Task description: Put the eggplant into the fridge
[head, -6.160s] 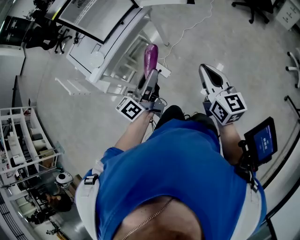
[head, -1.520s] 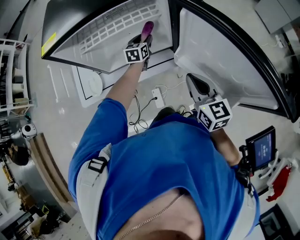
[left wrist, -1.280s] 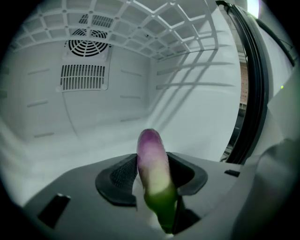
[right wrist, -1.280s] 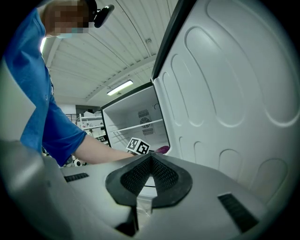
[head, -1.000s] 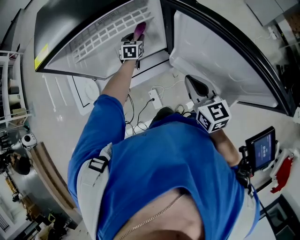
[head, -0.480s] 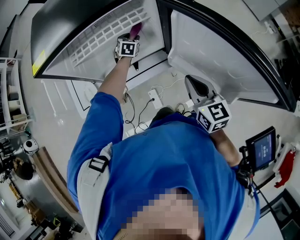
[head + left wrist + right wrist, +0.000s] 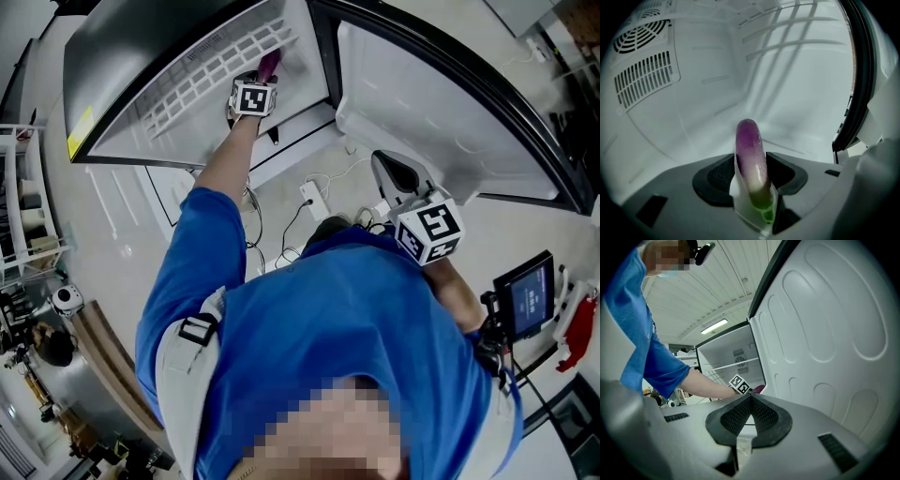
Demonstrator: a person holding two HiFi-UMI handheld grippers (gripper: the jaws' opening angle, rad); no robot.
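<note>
Eggplant (image 7: 751, 154): clamped in the left tool (image 7: 752, 183), purple tip forward, green stem end back between the pads. It is already inside the fridge (image 7: 693, 122), hanging in the air and, as far as I can tell, touching no wall or floor.
Left tool: gripping the eggplant, jaws wide around it, angled down into the compartment near the wire shelf (image 7: 211, 67).
Right tool (image 7: 749, 420): closed on nothing, held back beside the open door (image 7: 825, 333).
Done: door open, eggplant carried into the compartment.
Left to do: set it down on a fridge surface, let go, draw the arm out. Shutting the door may follow.
</note>
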